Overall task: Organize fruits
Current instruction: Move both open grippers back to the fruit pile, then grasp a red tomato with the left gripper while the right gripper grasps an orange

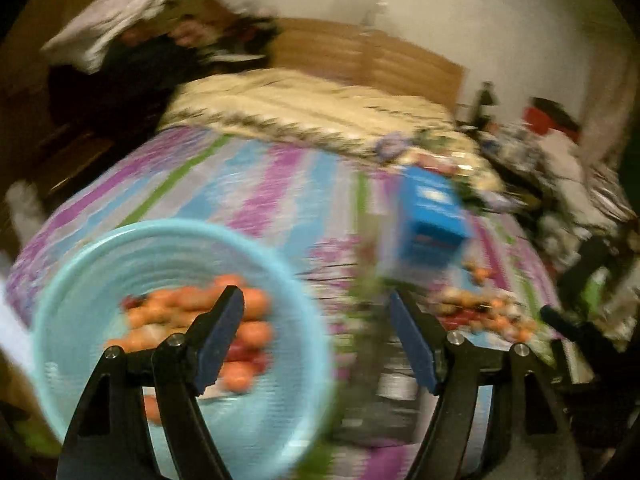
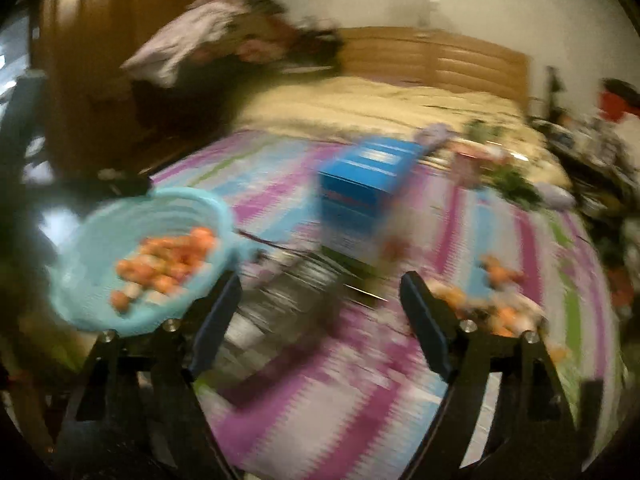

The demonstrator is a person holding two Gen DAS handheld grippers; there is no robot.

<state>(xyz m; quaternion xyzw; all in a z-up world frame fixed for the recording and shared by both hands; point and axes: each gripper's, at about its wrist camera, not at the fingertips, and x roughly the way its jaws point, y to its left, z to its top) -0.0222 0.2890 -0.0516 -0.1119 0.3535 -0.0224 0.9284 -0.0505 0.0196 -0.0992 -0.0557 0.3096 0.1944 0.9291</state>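
Both views are blurred. A light blue basket (image 1: 168, 240) (image 2: 92, 224) on the striped bedspread holds several small orange and red fruits (image 1: 236, 320) (image 2: 164, 260). More loose fruits (image 1: 480, 312) (image 2: 500, 300) lie in a pile on the bedspread to the right. My left gripper (image 1: 316, 308) is open with nothing between its fingers; its left finger (image 1: 218, 336) shows in front of the basket. My right gripper (image 2: 320, 292) is open and empty, over the bedspread between the basket and the loose pile.
A blue carton (image 1: 432, 216) (image 2: 364, 192) stands on the bedspread behind the fruits. A cream blanket (image 1: 304, 108) covers the bed's far half before a wooden headboard (image 2: 460, 64). Clothes are heaped at the back left (image 2: 192, 36); clutter lines the right side (image 1: 560, 176).
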